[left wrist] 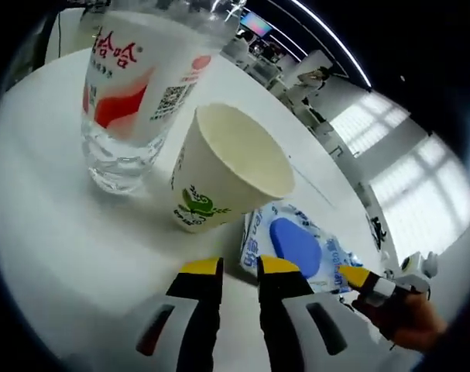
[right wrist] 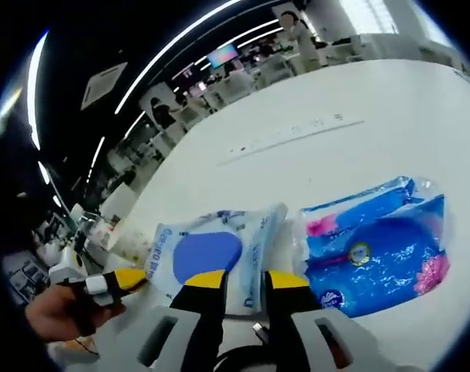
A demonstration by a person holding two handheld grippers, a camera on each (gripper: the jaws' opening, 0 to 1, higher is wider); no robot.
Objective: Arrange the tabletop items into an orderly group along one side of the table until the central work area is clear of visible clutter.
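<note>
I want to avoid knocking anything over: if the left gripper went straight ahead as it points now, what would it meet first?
Probably the white paper cup with a green logo, just beyond the left gripper; depth is unclear.

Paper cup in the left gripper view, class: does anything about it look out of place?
Yes. The paper cup is tilted, its open mouth facing sideways rather than up, leaning beside the upright water bottle. Nothing appears spilled from it. A wipes packet lies flat just beyond it.

The left gripper [left wrist: 239, 267] hovered, jaws slightly parted and empty, above the white counter [left wrist: 56, 232]. A paper cup [left wrist: 227, 167] stood beyond, a water bottle [left wrist: 138, 85] left, a wipes pack [left wrist: 300, 248] right.
</note>
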